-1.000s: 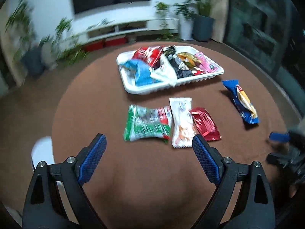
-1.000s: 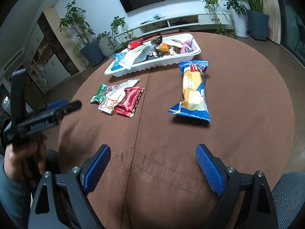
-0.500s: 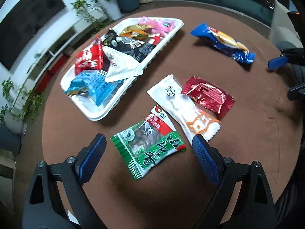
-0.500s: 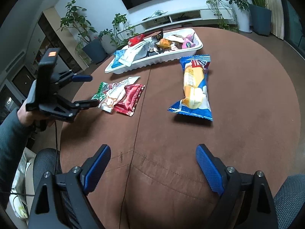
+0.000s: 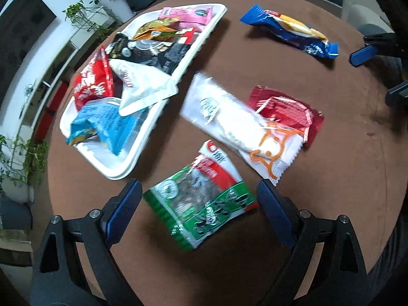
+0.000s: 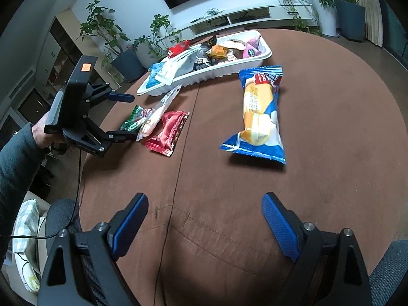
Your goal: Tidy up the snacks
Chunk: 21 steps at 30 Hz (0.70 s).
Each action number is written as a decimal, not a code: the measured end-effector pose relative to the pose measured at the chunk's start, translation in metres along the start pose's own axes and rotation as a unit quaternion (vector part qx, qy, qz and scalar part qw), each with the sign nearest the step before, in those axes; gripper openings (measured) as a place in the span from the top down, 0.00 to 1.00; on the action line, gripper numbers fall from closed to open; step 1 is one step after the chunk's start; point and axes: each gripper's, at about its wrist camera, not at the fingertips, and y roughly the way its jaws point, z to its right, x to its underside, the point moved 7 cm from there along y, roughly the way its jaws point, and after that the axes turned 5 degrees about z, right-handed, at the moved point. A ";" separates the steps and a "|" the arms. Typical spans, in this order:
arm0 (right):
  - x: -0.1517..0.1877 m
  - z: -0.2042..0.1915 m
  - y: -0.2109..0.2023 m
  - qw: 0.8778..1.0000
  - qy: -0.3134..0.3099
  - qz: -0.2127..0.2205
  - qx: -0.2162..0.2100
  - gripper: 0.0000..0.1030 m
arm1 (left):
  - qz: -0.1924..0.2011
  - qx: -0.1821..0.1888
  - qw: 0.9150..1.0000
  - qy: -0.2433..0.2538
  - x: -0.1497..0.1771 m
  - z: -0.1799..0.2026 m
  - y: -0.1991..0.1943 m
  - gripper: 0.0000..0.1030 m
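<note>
Left gripper (image 5: 199,206) first: I have it tipped steeply down over the brown table (image 5: 331,178), fingers spread wide and closed on nothing. From the right wrist camera I see it side-on, held by a hand (image 6: 44,132) in a grey sleeve (image 6: 17,163) at the table's left edge, its blue pads (image 6: 122,98) reaching toward the loose packets.

Directly between the left jaws lies the green snack packet (image 5: 201,204), flat on the cloth; neither pad touches it in the left wrist view, though each stands just beside a corner. Its long axis runs diagonally, from lower left near the camera up to the right, the red-and-white end pointing away toward the white packet (image 5: 239,130). That white packet lies beyond it, slanting from upper left to lower right and touching the green one's far end. A red packet (image 5: 288,114) sits partly under the white one's right side.

The white tray (image 5: 142,150) is to the left of these, heaped with assorted snacks, its long side running diagonally away.

My right gripper (image 6: 204,221) hangs over bare table nearer to me, pointing obliquely down, jaws equally wide and empty. The blue bun packet (image 6: 260,112) lies well ahead of it, lengthwise away from the camera, close to the tray's near wall.
</note>
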 end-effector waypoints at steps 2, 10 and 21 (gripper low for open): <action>-0.004 0.002 -0.002 1.000 0.000 0.001 0.003 0.10 | -0.004 0.000 1.000 -0.015 0.000 -0.001 0.001 0.12; -0.057 0.012 -0.013 0.998 -0.024 0.036 0.034 0.10 | 0.007 0.024 0.992 -0.121 0.020 0.009 -0.013 0.35; -0.085 0.024 -0.004 0.998 -0.022 0.041 0.046 0.10 | 0.058 0.034 0.988 -0.137 0.014 0.025 -0.054 0.34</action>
